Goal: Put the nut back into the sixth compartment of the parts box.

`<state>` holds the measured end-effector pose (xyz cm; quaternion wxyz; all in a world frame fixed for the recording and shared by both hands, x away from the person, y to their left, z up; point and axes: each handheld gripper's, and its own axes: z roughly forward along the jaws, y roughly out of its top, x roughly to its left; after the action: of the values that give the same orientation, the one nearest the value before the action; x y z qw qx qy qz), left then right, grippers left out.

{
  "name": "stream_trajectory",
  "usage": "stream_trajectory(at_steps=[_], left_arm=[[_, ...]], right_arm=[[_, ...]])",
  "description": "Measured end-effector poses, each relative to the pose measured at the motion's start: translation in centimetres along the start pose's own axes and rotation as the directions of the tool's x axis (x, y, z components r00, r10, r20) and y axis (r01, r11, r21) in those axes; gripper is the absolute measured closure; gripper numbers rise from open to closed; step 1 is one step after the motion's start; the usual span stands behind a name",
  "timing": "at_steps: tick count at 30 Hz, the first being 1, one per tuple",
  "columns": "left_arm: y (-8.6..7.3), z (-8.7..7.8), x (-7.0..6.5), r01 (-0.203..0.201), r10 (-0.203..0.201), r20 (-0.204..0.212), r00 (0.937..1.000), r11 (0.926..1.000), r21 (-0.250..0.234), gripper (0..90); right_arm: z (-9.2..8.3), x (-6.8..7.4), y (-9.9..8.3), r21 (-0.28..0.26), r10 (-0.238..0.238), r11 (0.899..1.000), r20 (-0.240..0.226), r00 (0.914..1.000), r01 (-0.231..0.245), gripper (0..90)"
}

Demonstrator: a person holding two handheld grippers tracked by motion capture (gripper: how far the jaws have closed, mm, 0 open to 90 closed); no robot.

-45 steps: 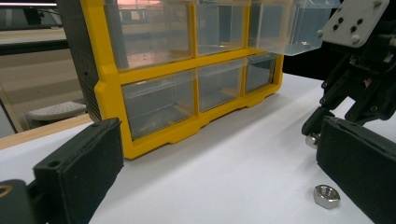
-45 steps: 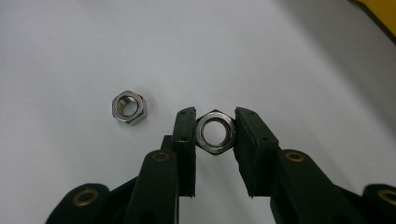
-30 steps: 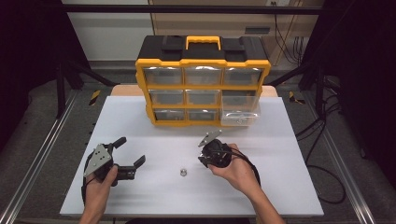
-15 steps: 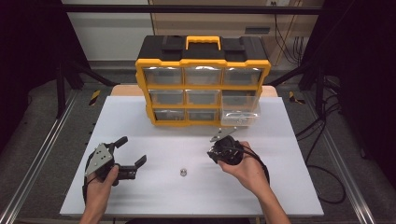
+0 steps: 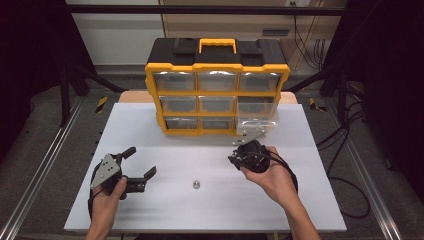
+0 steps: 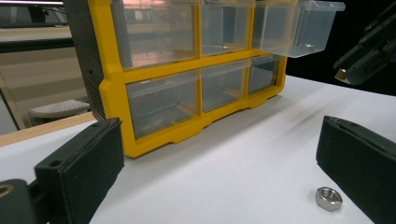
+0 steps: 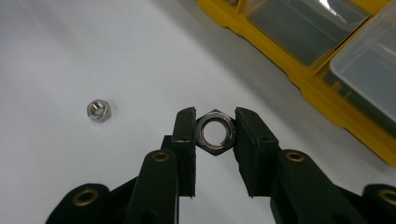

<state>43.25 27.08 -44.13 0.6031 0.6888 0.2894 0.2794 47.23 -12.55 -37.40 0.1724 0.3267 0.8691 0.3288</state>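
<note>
- Hex nuts, we count two: one (image 7: 215, 133) clamped in our right gripper (image 7: 215, 134), one (image 7: 98, 109) on the table beyond it.
- Left gripper (image 5: 139, 163): jaws apart, nothing between.
- Nine drawers in the organizer (image 5: 217, 93), one pulled out.

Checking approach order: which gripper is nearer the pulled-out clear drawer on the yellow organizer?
Right. The right gripper, shut on a nut, sits just in front of the pulled-out drawer. The left gripper rests open, far across the table.
</note>
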Motion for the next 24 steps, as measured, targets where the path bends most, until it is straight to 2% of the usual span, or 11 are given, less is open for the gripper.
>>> stream_trajectory(at_steps=[9,17,24], left_arm=[[0.0,-0.1,0.0,-0.01,0.01,-0.002,1.0,0.9999,0.009,0.9],[0.0,0.0,-0.1,-0.014,0.014,-0.002,0.9999,0.9998,0.01,0.9],[0.0,-0.1,-0.1,-0.024,0.024,0.0,0.9997,0.9996,0.017,0.9]], right_arm=[[-2.4,-0.5,2.1,-0.021,-0.022,1.0,0.01,0.9997,0.023,70.2],[-3.8,-0.9,4.6,-0.006,-0.048,0.999,0.004,0.9989,0.048,70.1],[-5.2,-1.6,6.9,-0.002,-0.07,0.998,0.022,0.9973,0.07,70.1]])
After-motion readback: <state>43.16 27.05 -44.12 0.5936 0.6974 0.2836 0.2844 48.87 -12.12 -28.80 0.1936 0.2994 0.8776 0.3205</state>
